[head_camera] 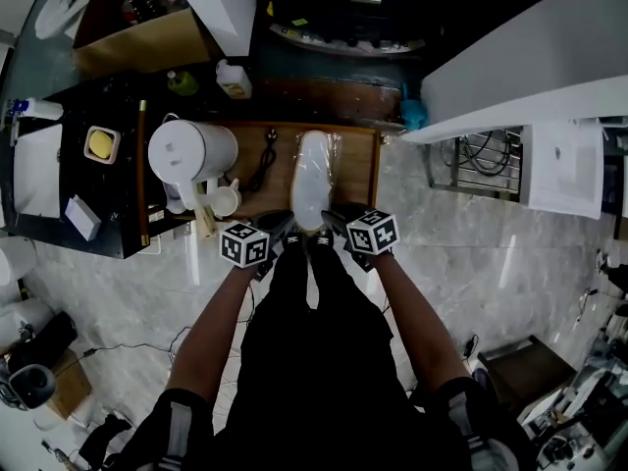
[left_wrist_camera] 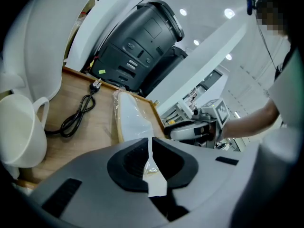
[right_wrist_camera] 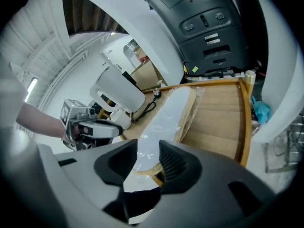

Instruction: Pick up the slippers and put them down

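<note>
A pair of white slippers (head_camera: 314, 175) in clear plastic wrap lies lengthwise on the wooden tray (head_camera: 358, 165), toe end away from me. Both grippers are at its near end. My left gripper (head_camera: 285, 226) is shut, and a thin strip of the wrap (left_wrist_camera: 151, 163) is pinched between its jaws. My right gripper (head_camera: 336, 220) stands open; the near end of the slippers (right_wrist_camera: 166, 118) lies in the gap, with the pads (right_wrist_camera: 173, 160) off it. The right gripper view also shows the left gripper (right_wrist_camera: 95, 127) at the left, and the left gripper view shows the right gripper (left_wrist_camera: 190, 129).
A white kettle (head_camera: 191, 155) and a white mug (head_camera: 226, 201) stand at the tray's left. A black cable (head_camera: 263, 165) lies between them and the slippers. A dark machine (left_wrist_camera: 137, 42) rises behind the tray. A white counter edge (head_camera: 510, 106) runs to the right.
</note>
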`<action>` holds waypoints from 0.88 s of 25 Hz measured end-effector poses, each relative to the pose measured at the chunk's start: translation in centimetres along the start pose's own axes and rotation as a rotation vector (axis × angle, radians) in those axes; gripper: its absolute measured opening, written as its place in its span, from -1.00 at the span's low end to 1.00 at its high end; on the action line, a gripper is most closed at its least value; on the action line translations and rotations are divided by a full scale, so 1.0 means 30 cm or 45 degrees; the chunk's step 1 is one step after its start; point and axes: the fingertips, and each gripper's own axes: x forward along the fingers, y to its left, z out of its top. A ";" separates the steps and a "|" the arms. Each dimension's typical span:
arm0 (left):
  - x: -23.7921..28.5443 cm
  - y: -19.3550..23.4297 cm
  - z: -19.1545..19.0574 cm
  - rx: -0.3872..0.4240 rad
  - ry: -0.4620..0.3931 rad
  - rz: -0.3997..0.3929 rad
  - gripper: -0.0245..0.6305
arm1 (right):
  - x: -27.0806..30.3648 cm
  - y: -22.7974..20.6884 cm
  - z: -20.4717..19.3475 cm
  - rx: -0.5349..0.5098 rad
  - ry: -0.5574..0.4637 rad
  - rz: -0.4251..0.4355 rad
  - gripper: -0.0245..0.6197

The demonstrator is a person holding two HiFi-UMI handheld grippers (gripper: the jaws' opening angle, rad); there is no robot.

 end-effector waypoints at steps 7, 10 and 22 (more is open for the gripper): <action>0.044 0.090 -0.016 -0.024 0.052 0.017 -0.77 | 0.037 -0.067 0.014 0.038 0.015 -0.042 -0.47; 0.069 0.105 -0.021 -0.039 0.082 0.010 -0.64 | 0.051 -0.089 -0.002 0.042 0.036 -0.065 -0.41; 0.149 0.160 -0.072 -0.127 0.202 -0.006 -0.24 | 0.109 -0.143 -0.034 0.158 0.064 -0.067 -0.27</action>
